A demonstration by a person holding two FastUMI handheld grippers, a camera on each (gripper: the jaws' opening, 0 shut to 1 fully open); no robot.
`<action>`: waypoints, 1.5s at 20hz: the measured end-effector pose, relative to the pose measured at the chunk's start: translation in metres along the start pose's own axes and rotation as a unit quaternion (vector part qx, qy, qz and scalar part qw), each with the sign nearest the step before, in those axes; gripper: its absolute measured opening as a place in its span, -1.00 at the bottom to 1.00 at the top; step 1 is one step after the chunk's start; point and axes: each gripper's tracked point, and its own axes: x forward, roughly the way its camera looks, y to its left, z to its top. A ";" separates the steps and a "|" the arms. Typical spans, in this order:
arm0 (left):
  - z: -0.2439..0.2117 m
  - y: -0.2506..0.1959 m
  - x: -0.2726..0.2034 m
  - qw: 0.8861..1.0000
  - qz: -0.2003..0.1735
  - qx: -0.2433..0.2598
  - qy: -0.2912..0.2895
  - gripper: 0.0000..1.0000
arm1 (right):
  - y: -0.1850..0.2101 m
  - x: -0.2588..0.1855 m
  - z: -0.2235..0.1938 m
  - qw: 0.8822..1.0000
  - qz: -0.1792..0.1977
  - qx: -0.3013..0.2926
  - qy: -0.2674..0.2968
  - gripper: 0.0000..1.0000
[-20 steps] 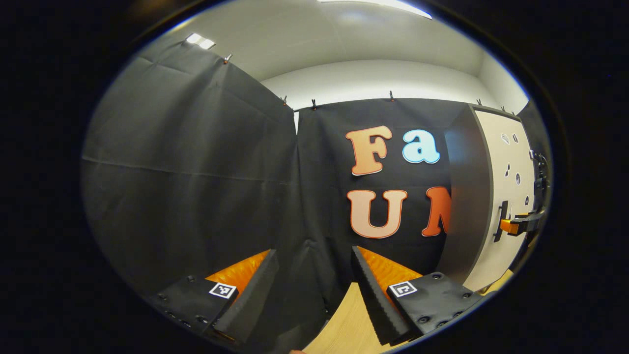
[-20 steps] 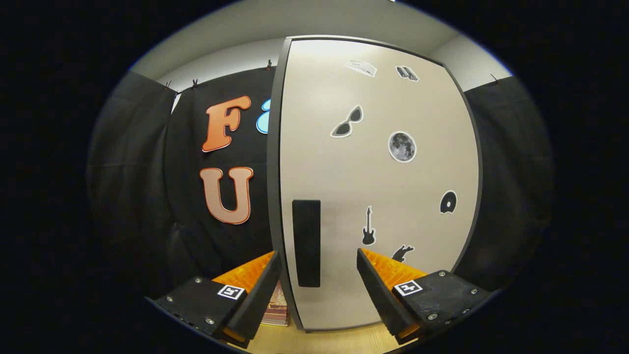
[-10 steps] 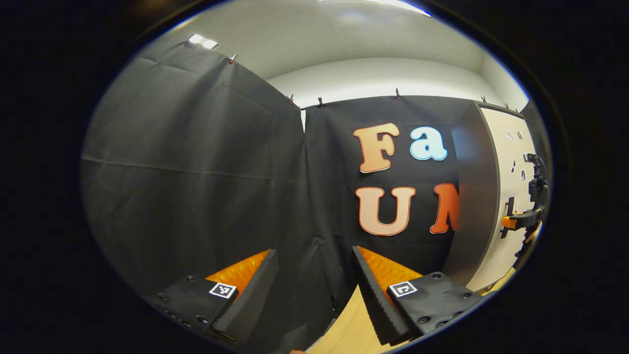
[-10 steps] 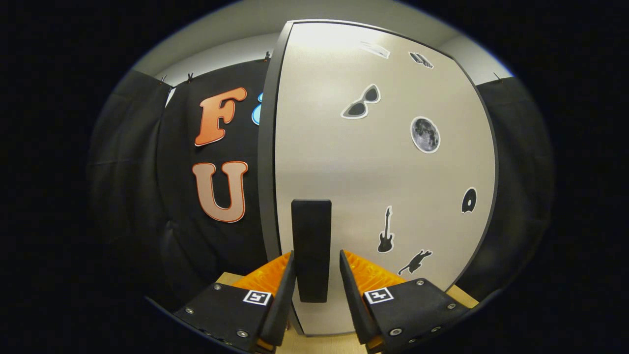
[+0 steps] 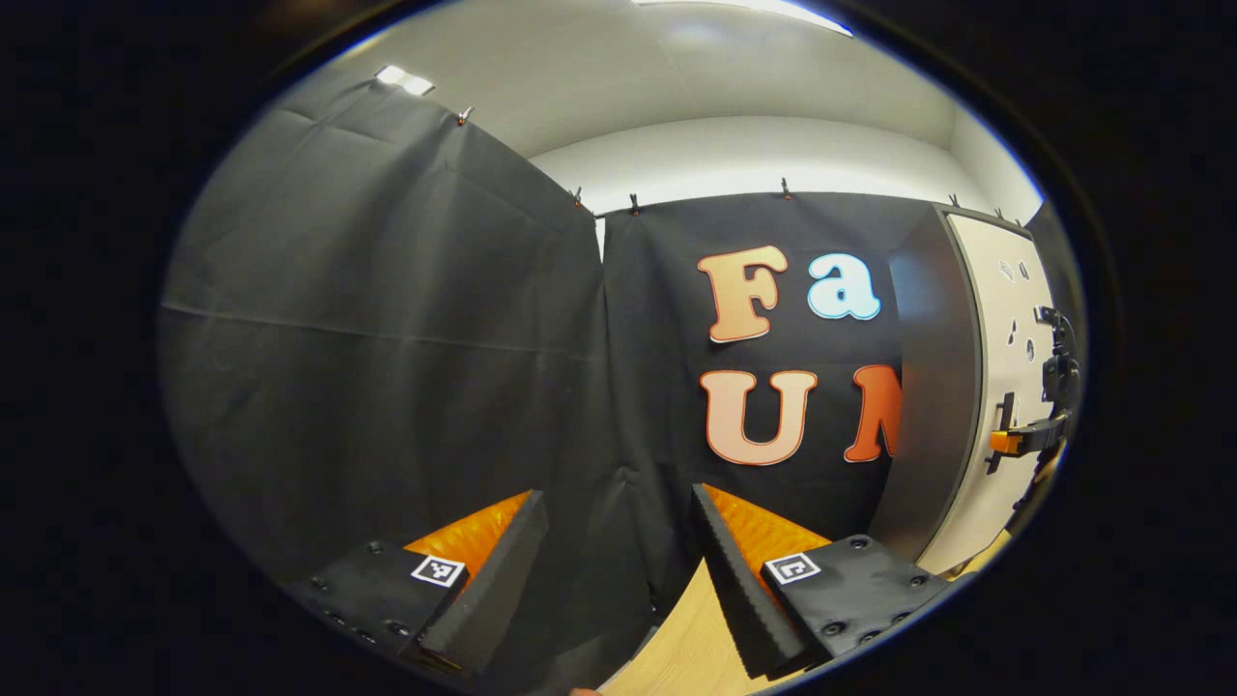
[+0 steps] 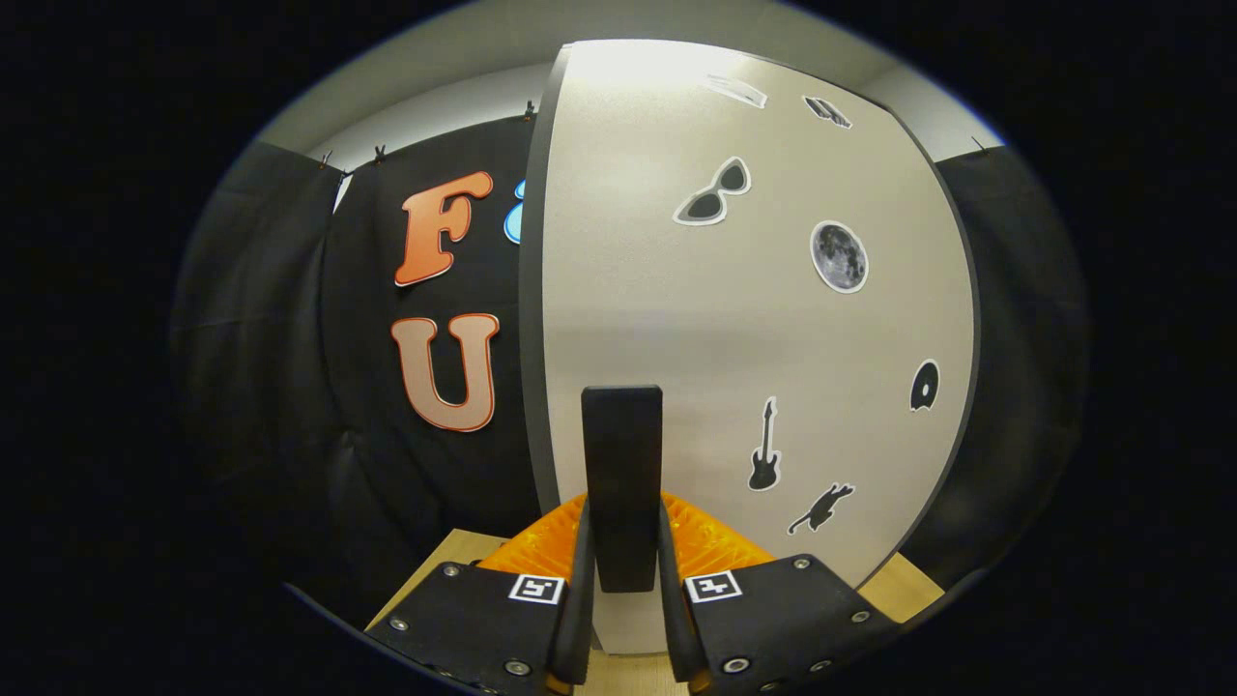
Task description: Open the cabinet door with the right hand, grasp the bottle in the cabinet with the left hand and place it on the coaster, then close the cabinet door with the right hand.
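Left gripper view: camera rides on the left hand-held gripper (image 5: 614, 580), low over the pale wooden desk (image 5: 676, 648), facing the black cloth booth wall (image 5: 387, 338) from some way off. At the far right edge it takes in, obliquely, the tall grey-sided cabinet with a beige door (image 5: 1005, 319) and the right hand-held gripper (image 5: 1010, 443) at the door's black vertical bar handle (image 5: 1001, 430).

Right gripper view: camera rides on the right hand-held gripper (image 6: 623, 580), very near the beige door (image 6: 754, 329) and facing it almost squarely; the handle (image 6: 622, 483) stands upright between its fingers.

Shared: the cabinet door, its handle, the cloth wall left of the cabinet, the desk.
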 end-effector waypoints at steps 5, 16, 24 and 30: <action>0.003 -0.009 -0.006 1.000 -0.008 0.000 0.000 0.89 | 0.000 -0.017 -0.002 1.000 0.023 0.000 0.004 -0.43; 0.005 -0.045 -0.004 0.999 -0.036 0.003 -0.001 0.89 | -0.016 -0.049 -0.006 0.999 0.039 -0.003 -0.007 -0.43; 0.000 -0.096 0.008 0.997 -0.082 0.002 0.003 0.89 | -0.034 -0.068 -0.008 1.000 0.030 -0.007 -0.003 -0.51; 0.000 -0.150 0.005 0.992 -0.125 0.000 0.002 0.89 | -0.062 -0.086 -0.009 1.000 -0.009 -0.018 -0.005 -0.60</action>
